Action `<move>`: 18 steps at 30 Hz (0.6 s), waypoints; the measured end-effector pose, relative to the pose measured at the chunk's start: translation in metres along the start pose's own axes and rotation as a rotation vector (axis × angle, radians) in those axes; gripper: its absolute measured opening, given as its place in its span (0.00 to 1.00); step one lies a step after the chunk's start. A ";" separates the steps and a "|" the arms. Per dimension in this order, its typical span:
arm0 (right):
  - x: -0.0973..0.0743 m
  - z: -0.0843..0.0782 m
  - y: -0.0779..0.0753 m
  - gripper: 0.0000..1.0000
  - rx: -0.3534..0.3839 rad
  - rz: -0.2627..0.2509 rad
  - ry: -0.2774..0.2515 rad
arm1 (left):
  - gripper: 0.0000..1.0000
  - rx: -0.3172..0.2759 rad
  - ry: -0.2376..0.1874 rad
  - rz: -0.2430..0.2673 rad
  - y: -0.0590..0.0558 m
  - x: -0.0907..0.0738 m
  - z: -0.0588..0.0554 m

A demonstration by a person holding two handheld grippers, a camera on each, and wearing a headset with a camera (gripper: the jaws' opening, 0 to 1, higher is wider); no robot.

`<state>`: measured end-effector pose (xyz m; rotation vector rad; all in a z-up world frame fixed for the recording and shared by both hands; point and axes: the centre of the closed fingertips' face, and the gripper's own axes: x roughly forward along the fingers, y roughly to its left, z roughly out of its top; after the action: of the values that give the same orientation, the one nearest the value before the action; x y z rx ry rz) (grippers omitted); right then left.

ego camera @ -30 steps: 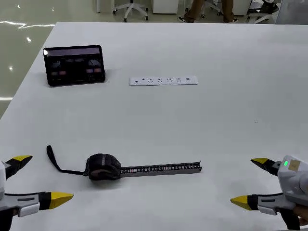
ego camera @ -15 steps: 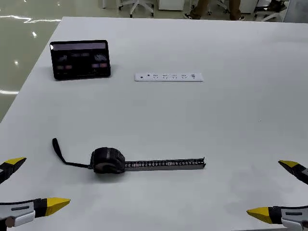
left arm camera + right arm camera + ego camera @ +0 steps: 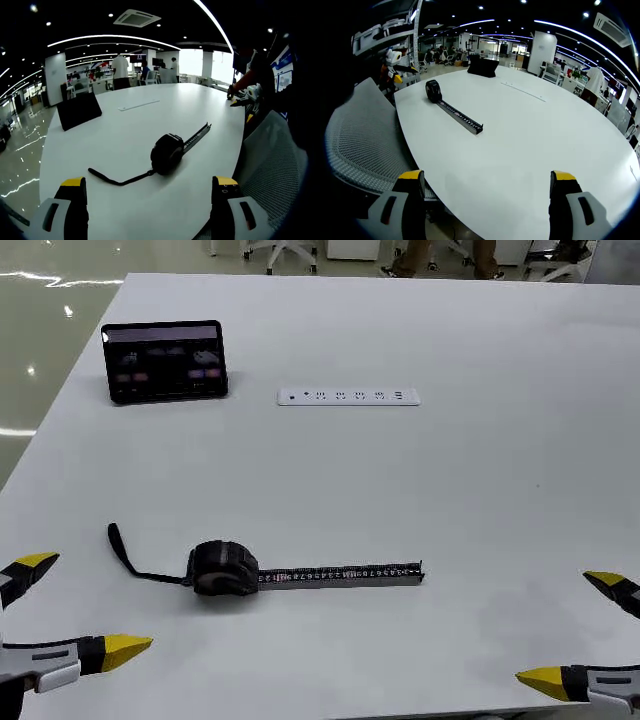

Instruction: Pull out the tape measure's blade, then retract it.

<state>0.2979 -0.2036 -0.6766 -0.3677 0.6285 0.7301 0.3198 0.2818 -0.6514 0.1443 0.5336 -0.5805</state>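
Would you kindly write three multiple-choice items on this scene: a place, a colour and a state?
1. Where does the long white power strip lie relative to the round black tape measure?
A. nearer the person
B. farther across the white table
C. on top of it
2. What colour are the tips of the left tongs and the right tongs?
A. yellow
B. red
C. blue
3. How is the tape measure's marked blade?
A. fully wound in
B. pulled out, flat on the table
C. lifted by the tongs
Answers: 1 B, the strip sits beyond the tape; 2 A, all four tips are yellow; 3 B, the blade stretches out from the case.
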 end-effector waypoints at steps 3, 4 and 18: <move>-0.001 0.000 -0.002 1.00 0.005 -0.005 -0.005 | 1.00 -0.005 0.002 0.000 0.000 0.000 0.000; -0.002 0.000 -0.002 1.00 0.006 -0.007 -0.007 | 1.00 -0.005 0.006 0.000 0.000 0.000 -0.001; -0.001 -0.001 -0.002 1.00 -0.012 0.007 0.015 | 1.00 -0.021 0.006 0.012 0.000 0.002 0.001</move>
<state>0.2982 -0.2063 -0.6763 -0.3830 0.6401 0.7383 0.3217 0.2803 -0.6517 0.1291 0.5441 -0.5626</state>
